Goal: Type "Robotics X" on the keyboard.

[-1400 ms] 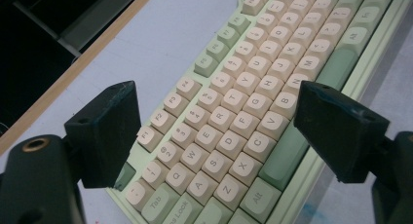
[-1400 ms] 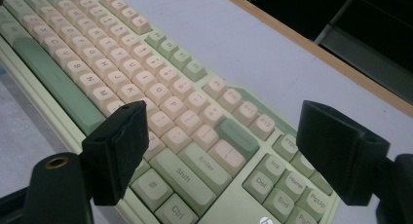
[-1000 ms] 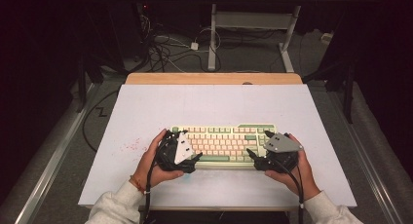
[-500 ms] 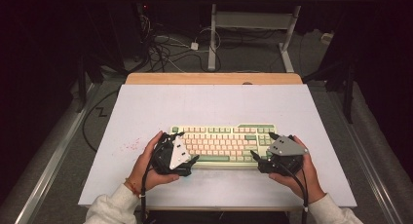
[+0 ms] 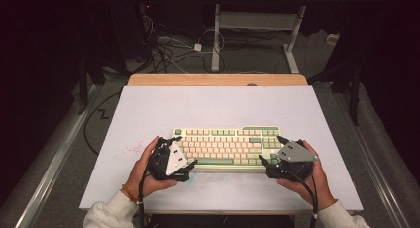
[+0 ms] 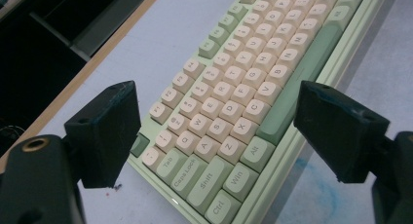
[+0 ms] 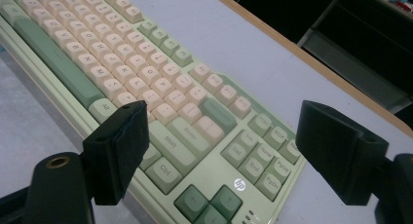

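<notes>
Since both tongs are spread wide at each end of the cream-and-green plastic keyboard (image 5: 225, 149) sitting near the front of the pale lavender surface (image 5: 218, 106), left tongs (image 6: 216, 136) and right tongs (image 7: 221, 153) could squeeze unevenly and skew it, I'd guess. Small "hp" logo (image 7: 239, 184) near the arrow keys.

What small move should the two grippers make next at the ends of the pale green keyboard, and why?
Probably close both at once on the short ends. The left gripper and right gripper each stand open, jaws straddling an end of the pale green and cream keyboard, which lies flat on the white table. Neither grips it yet, so a two-sided clamp seems the step before any lift.
</notes>
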